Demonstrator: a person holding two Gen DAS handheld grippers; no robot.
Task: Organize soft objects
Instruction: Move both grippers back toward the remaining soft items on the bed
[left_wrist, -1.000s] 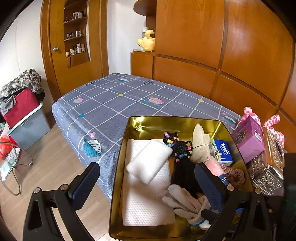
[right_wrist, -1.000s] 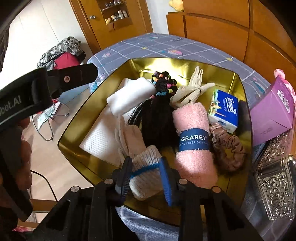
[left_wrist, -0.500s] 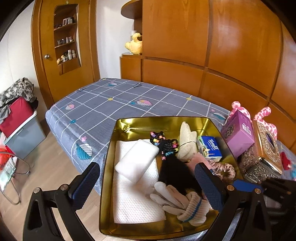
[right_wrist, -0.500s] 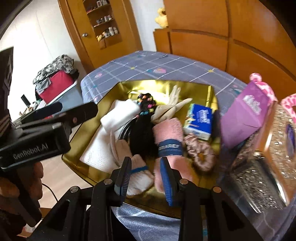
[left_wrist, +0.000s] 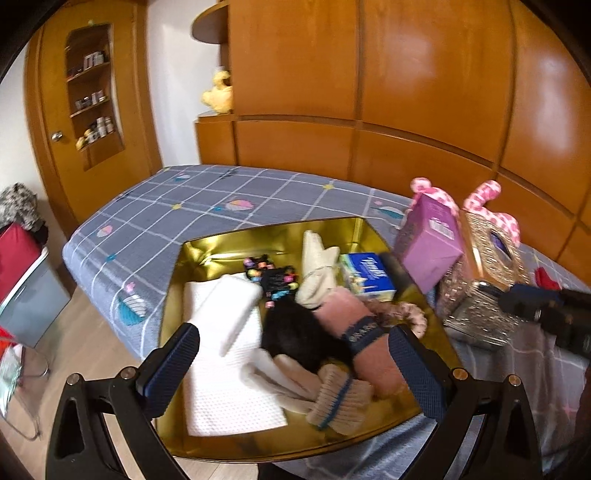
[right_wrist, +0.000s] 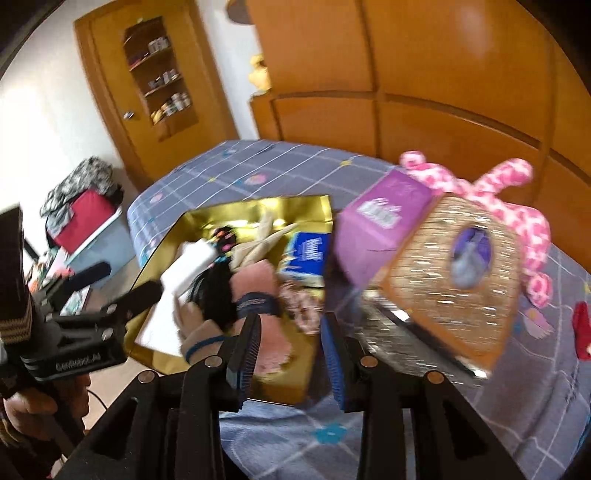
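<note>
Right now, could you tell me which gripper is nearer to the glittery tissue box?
Right. The right gripper hangs just beside the glittery tissue box, open and empty; the left gripper hovers over the gold tray, further away.

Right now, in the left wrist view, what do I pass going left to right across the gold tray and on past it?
White cloth → black hair bundle → pink rolled towel → blue tissue pack → purple box → glittery tissue box, the last two outside the gold tray.

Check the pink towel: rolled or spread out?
Rolled. The pink towel lies in the gold tray as a cylinder, a dark band around its middle.
</note>
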